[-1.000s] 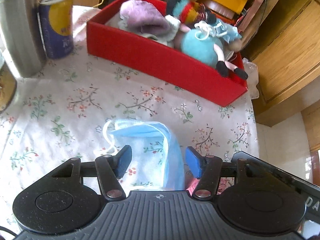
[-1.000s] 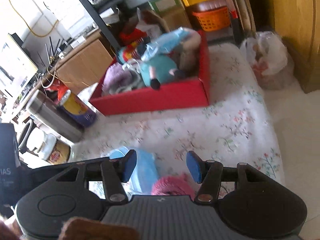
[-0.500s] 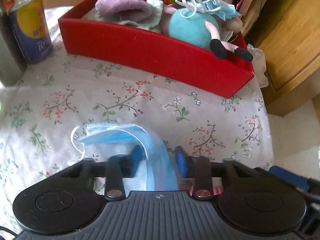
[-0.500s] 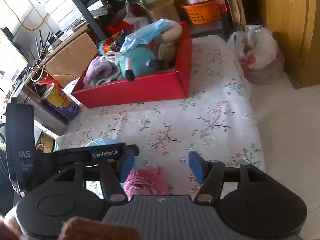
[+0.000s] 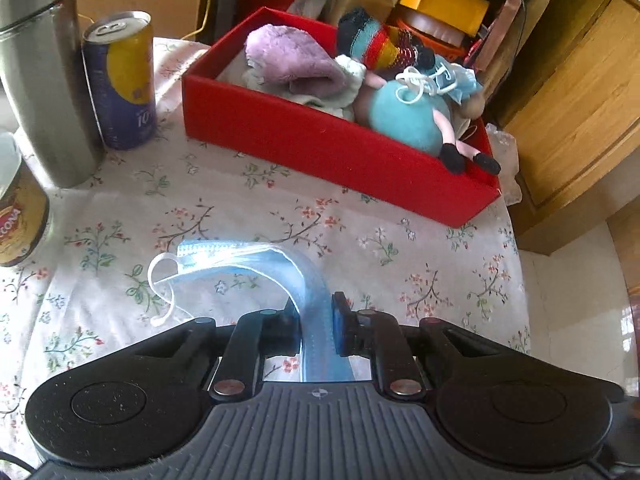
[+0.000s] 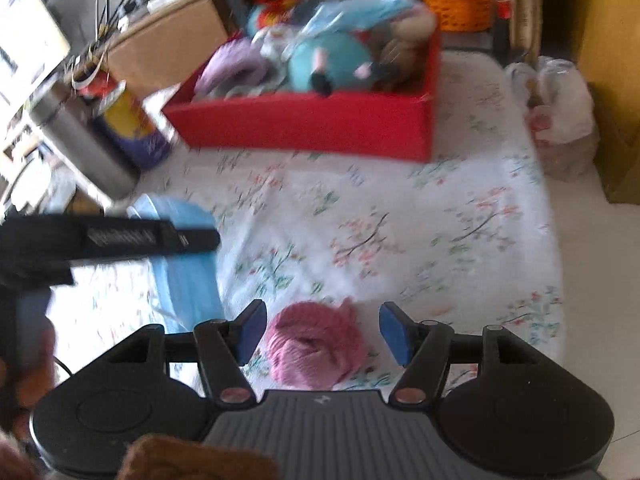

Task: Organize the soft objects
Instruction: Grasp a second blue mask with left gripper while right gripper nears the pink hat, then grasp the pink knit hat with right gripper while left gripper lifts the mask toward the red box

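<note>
Floral cloth covers the tabletop [image 5: 120, 216]. Left tongs [image 5: 316, 322] are closing, pinching a pleated pale-blue face mask [image 5: 280, 264]. Right tongs [image 6: 322, 330] stand apart, straddling a fuzzy pink knitted bundle [image 6: 316, 346] without touching. Plush toys fill the red cardboard box [image 5: 320, 148].

Floral tablecloth [image 5: 360, 248], red box [image 5: 320, 148], drink can [image 5: 120, 80], steel flask [image 5: 44, 72], pink knit [image 6: 316, 344], blue mask [image 5: 256, 256]
</note>
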`<state>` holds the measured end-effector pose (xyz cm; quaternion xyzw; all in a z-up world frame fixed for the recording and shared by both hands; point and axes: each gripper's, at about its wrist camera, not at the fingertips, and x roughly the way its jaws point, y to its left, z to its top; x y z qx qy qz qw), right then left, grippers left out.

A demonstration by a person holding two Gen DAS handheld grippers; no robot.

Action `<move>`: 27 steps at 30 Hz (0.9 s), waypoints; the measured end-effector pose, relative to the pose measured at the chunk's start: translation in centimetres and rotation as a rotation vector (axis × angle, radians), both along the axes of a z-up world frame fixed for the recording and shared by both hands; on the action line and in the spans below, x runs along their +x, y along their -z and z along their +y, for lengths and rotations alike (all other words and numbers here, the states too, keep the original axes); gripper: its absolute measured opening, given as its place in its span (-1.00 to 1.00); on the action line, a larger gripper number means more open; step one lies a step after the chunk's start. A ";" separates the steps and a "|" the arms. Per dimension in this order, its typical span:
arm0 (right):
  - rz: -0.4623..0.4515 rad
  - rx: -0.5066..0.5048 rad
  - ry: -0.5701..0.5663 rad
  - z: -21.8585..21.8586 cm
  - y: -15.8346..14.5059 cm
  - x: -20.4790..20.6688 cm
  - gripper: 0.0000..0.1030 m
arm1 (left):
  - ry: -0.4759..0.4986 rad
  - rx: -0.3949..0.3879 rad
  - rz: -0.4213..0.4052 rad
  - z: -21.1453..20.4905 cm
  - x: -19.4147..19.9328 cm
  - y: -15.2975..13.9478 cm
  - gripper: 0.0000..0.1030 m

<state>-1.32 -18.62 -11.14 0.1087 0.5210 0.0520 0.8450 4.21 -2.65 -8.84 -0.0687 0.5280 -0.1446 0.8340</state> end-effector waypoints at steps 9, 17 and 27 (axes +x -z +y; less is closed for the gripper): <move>0.029 -0.040 -0.033 1.0 1.9 -0.1 -0.62 | 0.046 -0.003 0.011 -0.2 -0.5 0.1 -0.70; -0.033 -0.025 -0.021 0.3 -0.1 -0.4 -0.72 | 0.079 0.069 -0.042 -1.0 -1.0 -0.2 -0.70; -0.197 0.016 0.065 -1.1 -5.1 0.7 -0.72 | 0.100 0.131 -0.171 -1.9 -1.3 -2.8 -0.70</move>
